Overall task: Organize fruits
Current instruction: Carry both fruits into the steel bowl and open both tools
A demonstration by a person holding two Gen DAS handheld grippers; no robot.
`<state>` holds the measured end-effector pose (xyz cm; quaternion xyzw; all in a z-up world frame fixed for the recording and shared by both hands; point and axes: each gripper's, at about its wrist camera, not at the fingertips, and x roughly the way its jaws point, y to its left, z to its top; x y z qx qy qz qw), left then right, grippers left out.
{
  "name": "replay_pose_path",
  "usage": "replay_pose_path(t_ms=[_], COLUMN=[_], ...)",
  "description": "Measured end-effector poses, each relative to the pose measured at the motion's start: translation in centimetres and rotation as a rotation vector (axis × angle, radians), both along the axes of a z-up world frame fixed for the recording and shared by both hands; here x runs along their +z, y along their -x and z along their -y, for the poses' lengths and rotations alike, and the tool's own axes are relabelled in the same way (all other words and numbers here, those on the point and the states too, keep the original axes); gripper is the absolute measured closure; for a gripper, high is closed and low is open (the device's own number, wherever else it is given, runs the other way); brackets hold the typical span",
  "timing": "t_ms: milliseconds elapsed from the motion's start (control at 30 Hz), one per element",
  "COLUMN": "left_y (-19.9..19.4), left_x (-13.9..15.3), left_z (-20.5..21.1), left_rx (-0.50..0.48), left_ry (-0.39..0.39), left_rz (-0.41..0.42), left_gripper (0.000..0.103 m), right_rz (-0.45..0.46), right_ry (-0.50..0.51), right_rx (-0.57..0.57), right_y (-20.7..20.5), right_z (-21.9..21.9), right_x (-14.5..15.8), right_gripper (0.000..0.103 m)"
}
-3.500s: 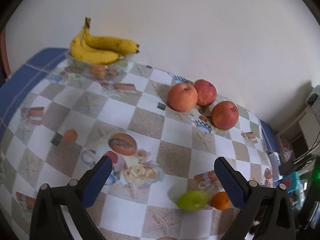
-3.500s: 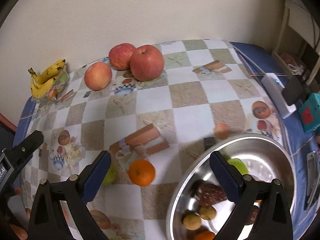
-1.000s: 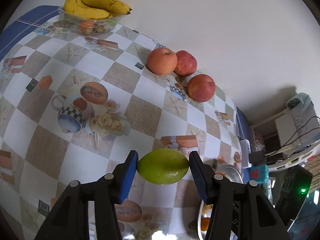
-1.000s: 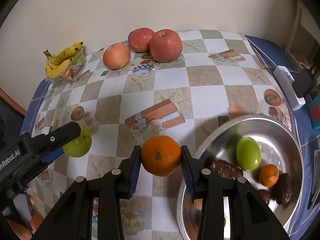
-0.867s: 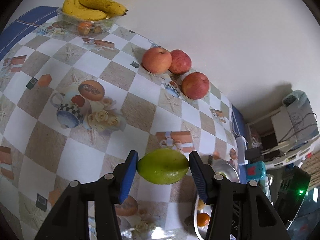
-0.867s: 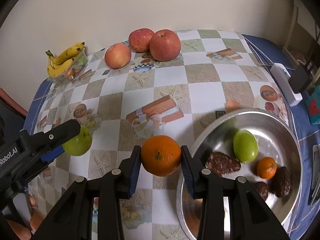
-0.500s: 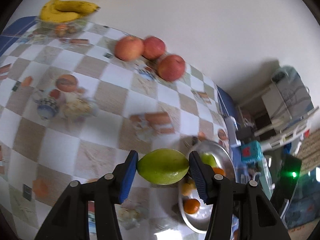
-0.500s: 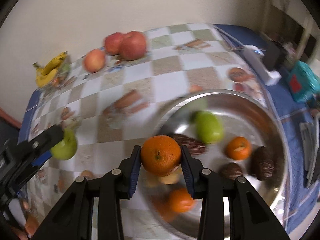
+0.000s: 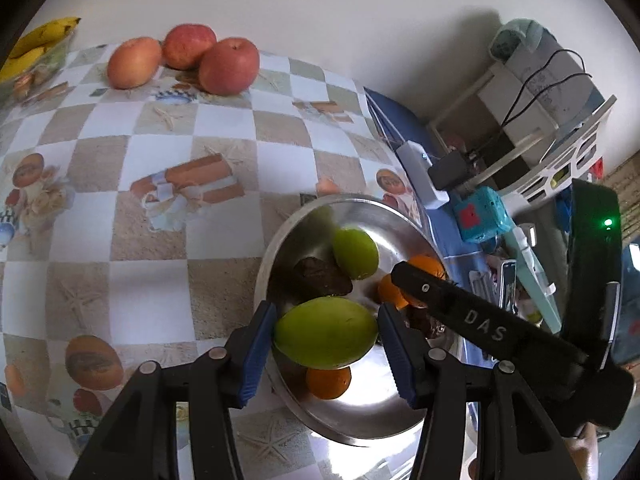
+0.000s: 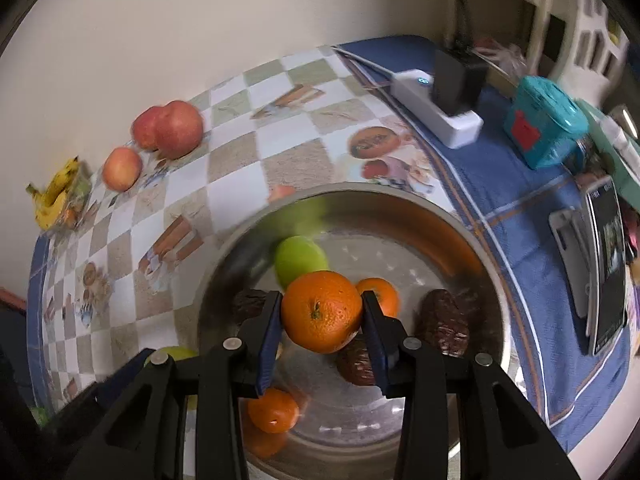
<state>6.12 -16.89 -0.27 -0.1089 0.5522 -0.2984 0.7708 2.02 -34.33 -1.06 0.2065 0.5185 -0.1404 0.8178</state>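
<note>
Item: two fruits in transit, both now over the steel bowl (image 9: 280, 248). Left gripper (image 9: 326, 334): blue pads pinching a green fruit (image 9: 326, 332) by its ends, held above the bowl's near-left rim at about 7 o'clock of the bowl; a second ago the same fruit hung over bare checked tablecloth (image 9: 168, 128) with the bowl barely in view at the lower right. Right gripper (image 10: 322, 320): pads clamped on an orange (image 10: 322, 311), held above the bowl's middle; a second ago it was short of the rim, over the cloth. Bowl contents: one green fruit at 11 o'clock, small oranges at 3 and 6 o'clock, several dark brown pieces near the centre. Unsorted stock: three red apples (image 9: 184, 56) at 11 o'clock of the left view, against the wall; bananas (image 9: 36, 44) at 10 o'clock, far left edge. Reading: carry stage looks complete for both pieces; lowering and release seem next. Apples and bananas apparently remain to be dealt with.
</note>
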Motion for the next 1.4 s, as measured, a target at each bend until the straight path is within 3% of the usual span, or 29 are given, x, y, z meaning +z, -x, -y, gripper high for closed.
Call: replay_pose_path(t_ms=[133,600,1400], left_y=[0.0,0.6,1.1], left_x=[-0.9,-2.4,-3.0], left_z=[0.1,1.9,3.3], left_rx=[0.002,-0.052,-0.090], left_ry=[0.012,-0.059,-0.104], left_rz=[-0.030,-0.009,0.020], left_gripper=[0.047,0.047,0.045], right_rz=[-0.008,-0.066,-0.112], right_ry=[-0.020,-0.083,-0.063], right_rx=[0.005,0.033,0.080], right_y=[-0.2,-0.9,-2.0], right_z=[0.1,-0.3,-1.5], right_x=[-0.4,-2.9,-4.0], right_gripper=[0.062,0.062,0.062])
